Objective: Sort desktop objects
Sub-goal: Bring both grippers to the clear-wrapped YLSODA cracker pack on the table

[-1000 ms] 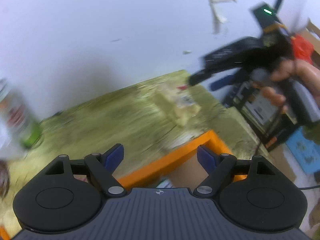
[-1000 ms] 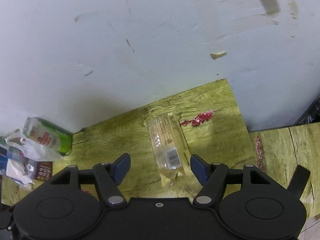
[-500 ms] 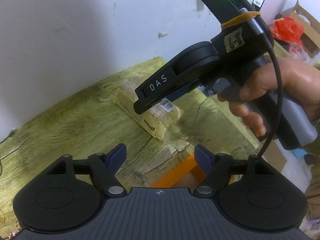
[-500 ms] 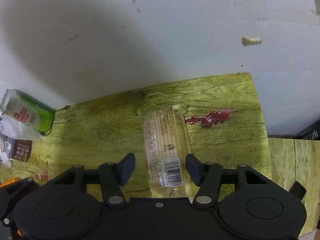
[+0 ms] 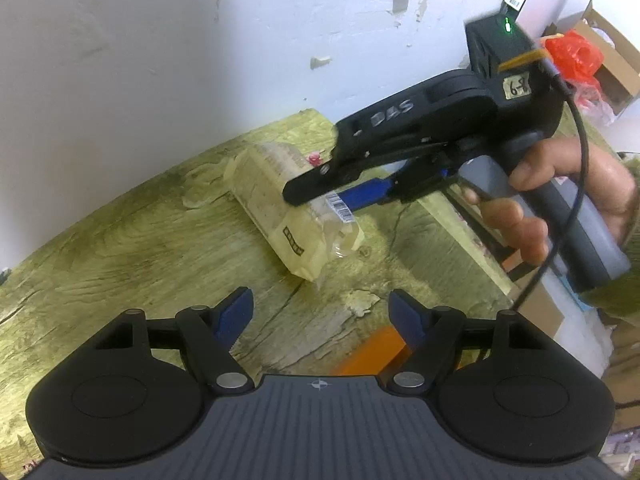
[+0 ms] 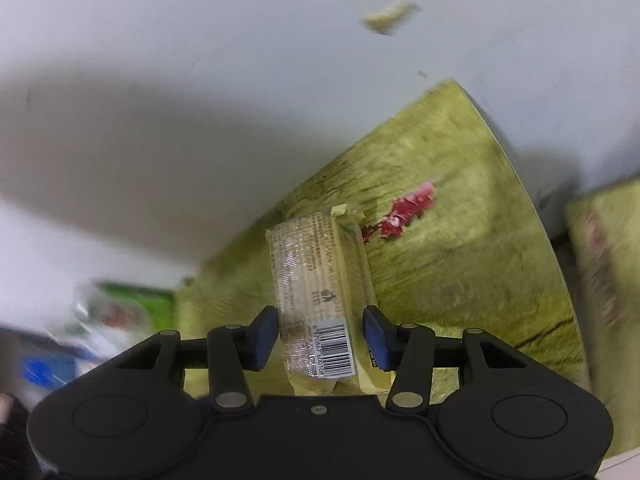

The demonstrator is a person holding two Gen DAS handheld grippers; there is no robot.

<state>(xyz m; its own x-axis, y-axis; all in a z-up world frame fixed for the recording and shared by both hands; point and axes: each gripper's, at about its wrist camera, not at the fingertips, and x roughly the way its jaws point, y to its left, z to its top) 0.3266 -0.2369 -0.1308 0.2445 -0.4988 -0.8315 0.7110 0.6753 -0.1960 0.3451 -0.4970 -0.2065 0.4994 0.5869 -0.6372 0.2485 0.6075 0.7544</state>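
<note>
The worktop carries a clear packet lying flat near the wall. The right tongs straddle its barcode end, pads just beside it, not pressing. The left tongs stand spread, empty, apart from it.

Two blue pads of the left gripper apart, nothing between them, above a yellow-green wooden table. Farther off, a clear packet with a barcode lying flat. Right gripper around its near end, held by a hand. Orange edge low down.
</note>
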